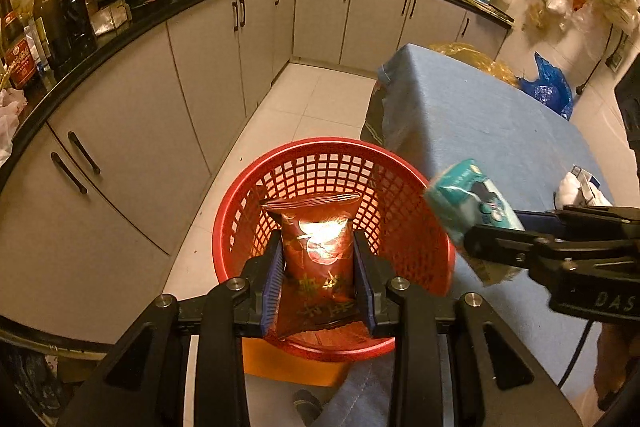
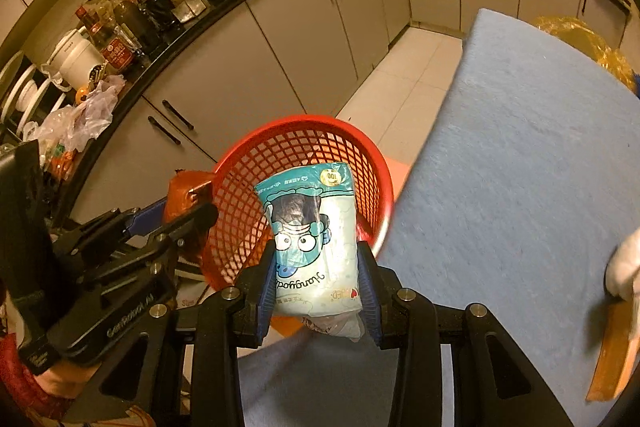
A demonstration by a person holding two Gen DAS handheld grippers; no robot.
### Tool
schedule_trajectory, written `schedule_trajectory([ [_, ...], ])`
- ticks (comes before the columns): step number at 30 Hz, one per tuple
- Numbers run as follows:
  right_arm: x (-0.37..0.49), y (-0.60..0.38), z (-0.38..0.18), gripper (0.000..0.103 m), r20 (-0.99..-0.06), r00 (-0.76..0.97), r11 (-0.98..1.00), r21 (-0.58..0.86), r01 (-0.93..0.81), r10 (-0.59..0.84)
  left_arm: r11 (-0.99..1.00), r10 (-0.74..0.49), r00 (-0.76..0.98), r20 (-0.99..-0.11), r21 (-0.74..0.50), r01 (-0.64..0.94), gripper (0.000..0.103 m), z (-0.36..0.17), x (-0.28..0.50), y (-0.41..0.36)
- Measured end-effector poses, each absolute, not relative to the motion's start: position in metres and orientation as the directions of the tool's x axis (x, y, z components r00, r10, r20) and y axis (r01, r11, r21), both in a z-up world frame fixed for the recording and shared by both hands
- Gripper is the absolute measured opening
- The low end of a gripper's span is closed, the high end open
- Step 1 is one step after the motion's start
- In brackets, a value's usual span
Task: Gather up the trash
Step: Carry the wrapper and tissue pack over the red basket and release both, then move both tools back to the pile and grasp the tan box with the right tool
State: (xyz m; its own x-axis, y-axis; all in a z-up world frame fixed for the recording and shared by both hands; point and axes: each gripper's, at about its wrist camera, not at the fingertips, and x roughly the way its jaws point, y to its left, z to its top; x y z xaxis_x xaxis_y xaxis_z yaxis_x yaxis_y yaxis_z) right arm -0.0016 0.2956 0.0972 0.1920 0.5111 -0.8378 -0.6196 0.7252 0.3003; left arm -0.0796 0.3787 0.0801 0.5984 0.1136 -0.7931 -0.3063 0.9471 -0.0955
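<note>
The left gripper (image 1: 318, 279) squeezes a shiny dark red snack bag (image 1: 316, 259) between its two blue pads. The bag stands up straight, right over the mouth of a round red plastic basket with holes (image 1: 336, 163). The right gripper (image 2: 318, 291) squeezes a light blue and white plastic packet with a cartoon face (image 2: 314, 247). This packet hangs over the basket's rim at about 4 o'clock, partly above the edge of the table.

In the left wrist view the right gripper comes in from 3 o'clock, with the packet sticking out toward the basket. In the right wrist view the left gripper comes in from 9 o'clock.

The basket sits on the floor, just beside a table under a blue cloth (image 1: 480, 115). A white crumpled thing (image 1: 576, 187) lies on the cloth at 3 o'clock. From 9 to 1 o'clock runs a black kitchen counter (image 1: 132, 39) with pans and dark bottles on top.
</note>
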Motion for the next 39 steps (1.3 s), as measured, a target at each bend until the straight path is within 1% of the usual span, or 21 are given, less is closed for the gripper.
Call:
schedule_trajectory([
  [1,0.001,0.299,0.097,0.047,-0.838,0.198,0.727,0.294,-0.621,0.508,0.947,0.113,0.602,-0.791,-0.097,-0.306,0.035,0.081,-0.078,0.380],
  [2,0.004,0.302,0.097,0.047,-0.839,0.210,0.733,0.284,-0.619,0.502,0.946,0.119,0.605,-0.787,-0.094,-0.309,0.044,0.081,-0.077,0.380],
  [3,0.005,0.303,0.098,0.051,-0.836,0.215,0.733,0.283,-0.619,0.504,0.945,0.133,0.610,-0.781,-0.087,-0.316,0.059,0.083,-0.076,0.380],
  [4,0.006,0.303,0.099,0.060,-0.833,0.218,0.732,0.284,-0.620,0.508,0.943,0.143,0.619,-0.772,-0.084,-0.323,0.067,0.086,-0.077,0.381],
  [6,0.008,0.297,0.105,0.065,-0.824,0.244,0.740,0.278,-0.612,0.512,0.939,0.164,0.631,-0.758,-0.077,-0.336,0.075,0.091,-0.079,0.381],
  [14,-0.002,0.246,0.115,0.065,-0.804,0.282,0.775,0.312,-0.550,0.524,0.934,0.168,0.644,-0.747,-0.090,-0.347,0.075,0.098,-0.086,0.377],
  [20,-0.018,0.199,0.111,0.065,-0.807,0.303,0.809,0.325,-0.490,0.508,0.947,0.146,0.644,-0.751,-0.081,-0.309,0.075,0.098,-0.087,0.351],
  [31,-0.035,0.092,0.103,0.065,-0.816,0.357,0.875,0.330,-0.355,0.454,0.981,0.055,0.647,-0.760,-0.082,-0.178,0.075,0.101,-0.070,0.273],
  [39,-0.022,0.009,0.102,0.065,-0.826,0.431,0.928,0.274,-0.254,0.362,0.996,-0.040,0.638,-0.769,-0.083,-0.038,0.075,0.107,-0.054,0.207],
])
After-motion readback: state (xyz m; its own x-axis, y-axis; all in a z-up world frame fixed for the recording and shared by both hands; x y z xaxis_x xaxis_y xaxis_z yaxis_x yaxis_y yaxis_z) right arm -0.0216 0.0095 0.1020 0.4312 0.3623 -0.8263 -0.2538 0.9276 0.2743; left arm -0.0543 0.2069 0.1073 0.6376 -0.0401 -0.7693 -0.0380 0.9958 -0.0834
